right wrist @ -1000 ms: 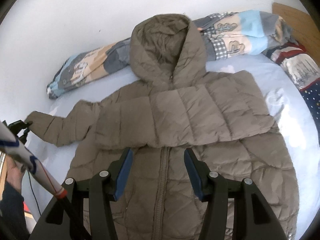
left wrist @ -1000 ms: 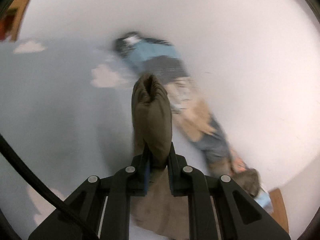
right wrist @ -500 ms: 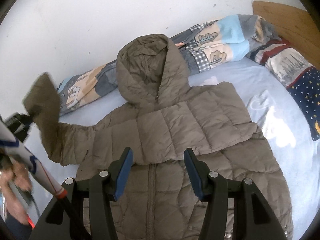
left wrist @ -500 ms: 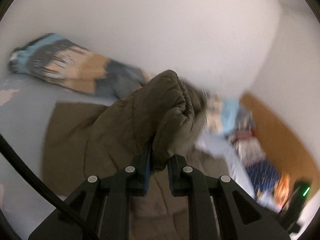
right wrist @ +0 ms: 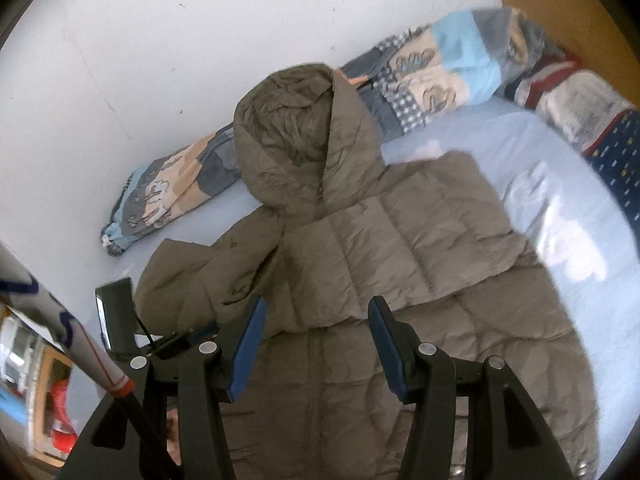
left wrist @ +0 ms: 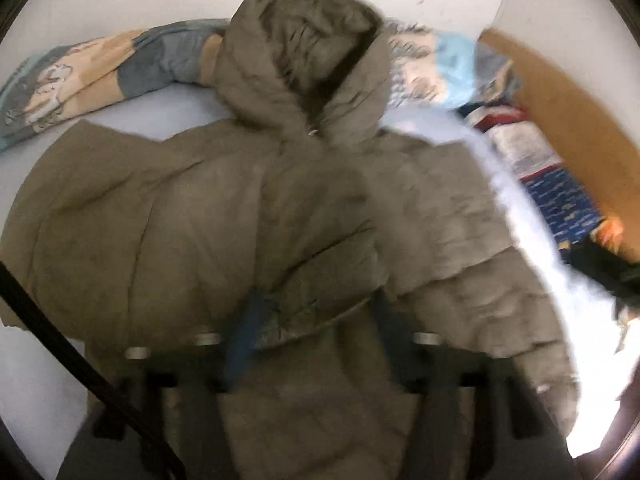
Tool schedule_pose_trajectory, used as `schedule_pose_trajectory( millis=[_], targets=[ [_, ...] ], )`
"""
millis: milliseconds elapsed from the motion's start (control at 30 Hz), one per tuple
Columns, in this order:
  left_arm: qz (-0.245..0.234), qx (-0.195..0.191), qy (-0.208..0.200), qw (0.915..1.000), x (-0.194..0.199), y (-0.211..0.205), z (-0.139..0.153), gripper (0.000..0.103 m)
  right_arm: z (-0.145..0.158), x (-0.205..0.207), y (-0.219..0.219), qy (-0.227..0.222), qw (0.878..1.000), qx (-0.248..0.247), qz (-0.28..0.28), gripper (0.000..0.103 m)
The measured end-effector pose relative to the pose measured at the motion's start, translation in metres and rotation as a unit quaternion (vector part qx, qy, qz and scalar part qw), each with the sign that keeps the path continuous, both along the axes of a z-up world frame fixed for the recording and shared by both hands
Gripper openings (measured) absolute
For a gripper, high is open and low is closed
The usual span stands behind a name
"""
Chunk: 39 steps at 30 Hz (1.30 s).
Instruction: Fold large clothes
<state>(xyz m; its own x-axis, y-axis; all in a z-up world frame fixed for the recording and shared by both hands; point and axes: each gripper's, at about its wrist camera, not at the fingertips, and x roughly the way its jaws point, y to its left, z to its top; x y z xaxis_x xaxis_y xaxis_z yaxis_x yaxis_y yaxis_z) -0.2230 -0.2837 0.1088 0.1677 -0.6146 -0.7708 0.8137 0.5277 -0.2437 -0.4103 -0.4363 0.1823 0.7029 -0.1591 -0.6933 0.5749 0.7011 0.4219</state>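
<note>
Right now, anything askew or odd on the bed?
Nothing damaged or spilled. The jacket lies flat with both sleeves folded across the chest; the hood tilts toward the wall and overlaps the patterned blanket. Left gripper jaws are opening over the sleeve cuff.

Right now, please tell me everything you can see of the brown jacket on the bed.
The jacket is a brown-olive quilted puffer with a hood, seemingly of thin shiny fabric. It lies front up on the light blue bed sheet, its front zipper closed. The hood points toward the wall and rests against the patterned blanket. Both sleeves are folded across the chest. The left gripper is opening around the cuff of one sleeve, though blur hides any contact. The open right gripper hovers above.
</note>
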Motion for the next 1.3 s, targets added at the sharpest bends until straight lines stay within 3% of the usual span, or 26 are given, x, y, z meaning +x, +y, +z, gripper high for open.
schedule_pose_trajectory(
  millis=[100, 167, 233, 300, 400, 500, 633, 733, 767, 867, 1033, 1200, 1300],
  targets=[
    [-0.003, -0.042, 0.015, 0.9990, 0.006, 0.016, 0.028, 0.064, -0.011, 0.004, -0.005, -0.012, 0.999, 0.040, 0.005, 0.058],
    [0.018, -0.066, 0.002, 0.9976, 0.011, 0.031, 0.051, 0.065, -0.019, 0.010, -0.008, -0.023, 0.997, 0.075, 0.010, 0.058],
    [0.061, -0.079, -0.016, 0.9949, 0.025, 0.055, 0.072, 0.071, -0.026, 0.019, -0.009, -0.032, 0.994, 0.100, 0.025, 0.060],
    [0.120, -0.061, -0.031, 0.9905, 0.041, 0.078, 0.079, 0.075, -0.038, 0.033, -0.008, -0.039, 0.990, 0.126, 0.040, 0.060],
    [0.237, -0.041, -0.030, 0.9702, 0.075, 0.129, 0.067, 0.077, -0.060, 0.053, -0.005, -0.047, 0.983, 0.174, 0.049, 0.061],
    [0.302, -0.029, -0.001, 0.9527, 0.106, 0.163, 0.041, 0.077, -0.079, 0.072, 0.001, -0.040, 0.979, 0.191, 0.053, 0.061],
    [0.334, -0.026, 0.040, 0.9415, 0.129, 0.177, 0.021, 0.077, -0.102, 0.090, 0.001, -0.032, 0.977, 0.207, 0.048, 0.056],
    [0.316, -0.025, 0.044, 0.9475, 0.132, 0.163, 0.016, 0.077, -0.102, 0.096, 0.006, -0.033, 0.976, 0.204, 0.065, 0.023],
    [0.305, -0.021, 0.038, 0.9514, 0.131, 0.153, 0.016, 0.077, -0.098, 0.097, 0.008, -0.029, 0.979, 0.190, 0.068, 0.020],
    [0.283, -0.015, 0.029, 0.9585, 0.126, 0.137, 0.017, 0.077, -0.084, 0.088, 0.003, -0.030, 0.985, 0.163, 0.046, 0.018],
    [0.257, -0.006, 0.036, 0.9658, 0.115, 0.123, 0.010, 0.077, -0.051, 0.064, -0.023, 0.012, 0.997, 0.070, -0.012, 0.017],
    [0.224, 0.019, 0.030, 0.9739, 0.099, 0.097, -0.002, 0.077, -0.034, 0.037, -0.064, 0.057, 0.995, 0.001, -0.085, 0.017],
    [0.201, 0.041, 0.015, 0.9787, 0.088, 0.082, -0.009, 0.077, -0.044, 0.028, -0.082, 0.071, 0.992, 0.003, -0.103, 0.017]
  ],
)
